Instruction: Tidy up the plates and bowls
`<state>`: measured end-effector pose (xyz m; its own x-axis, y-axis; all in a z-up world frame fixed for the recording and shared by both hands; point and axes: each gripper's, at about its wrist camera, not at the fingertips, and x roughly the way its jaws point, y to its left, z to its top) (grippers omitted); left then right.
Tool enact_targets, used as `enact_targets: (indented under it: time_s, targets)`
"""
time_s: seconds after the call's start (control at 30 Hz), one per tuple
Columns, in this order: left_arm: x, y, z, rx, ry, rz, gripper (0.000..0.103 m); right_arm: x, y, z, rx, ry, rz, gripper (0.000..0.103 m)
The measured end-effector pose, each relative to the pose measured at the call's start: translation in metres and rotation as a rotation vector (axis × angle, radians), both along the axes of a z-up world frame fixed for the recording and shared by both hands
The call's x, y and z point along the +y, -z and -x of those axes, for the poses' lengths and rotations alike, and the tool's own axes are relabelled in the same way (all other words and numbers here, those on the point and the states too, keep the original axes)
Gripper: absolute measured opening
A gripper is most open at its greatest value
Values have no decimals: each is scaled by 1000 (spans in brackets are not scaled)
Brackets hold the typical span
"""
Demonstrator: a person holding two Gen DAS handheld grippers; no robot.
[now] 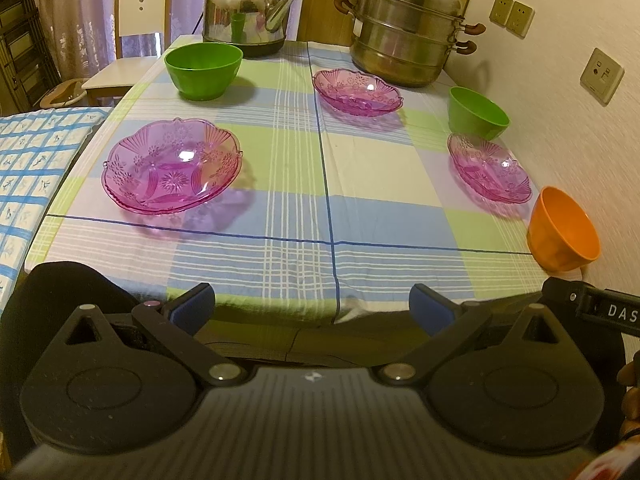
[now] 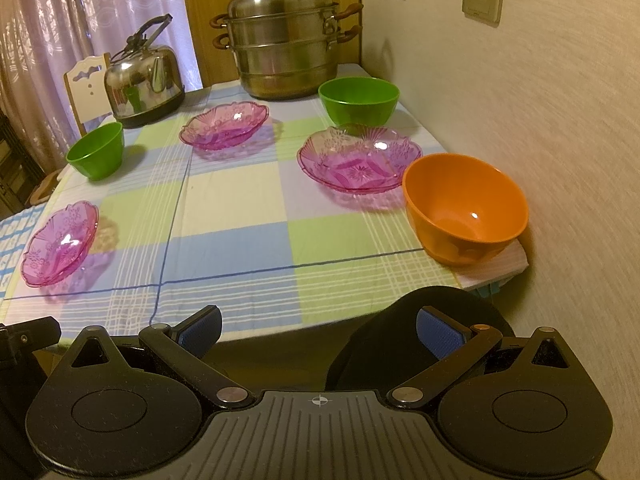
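Both tongs, left (image 1: 312,310) and right (image 2: 318,330), gape wide and empty off the desk's (image 1: 280,256) near edge, plates (image 1: 172,166) and bowls (image 2: 466,208) still scattered, nothing yet stacked.

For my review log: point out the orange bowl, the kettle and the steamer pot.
orange bowl (image 2: 466,210): right wrist view, inner wall.
kettle (image 1: 244,16): left wrist view, steel body.
steamer pot (image 2: 286,46): right wrist view, middle tier.

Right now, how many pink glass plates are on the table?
3. One near the left edge, one in front of the steamer pot, one by the wall between a green bowl and the orange bowl.
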<state>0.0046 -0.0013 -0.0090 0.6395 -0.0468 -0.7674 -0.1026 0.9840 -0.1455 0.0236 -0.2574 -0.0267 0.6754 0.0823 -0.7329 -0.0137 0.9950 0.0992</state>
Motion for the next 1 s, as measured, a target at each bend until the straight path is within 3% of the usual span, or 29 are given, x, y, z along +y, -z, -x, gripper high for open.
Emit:
enact_targets:
  time_s: [1.0]
  targets:
    - [3, 0, 0, 1, -20, 24, 102, 2, 3, 1, -1, -1, -7, 103]
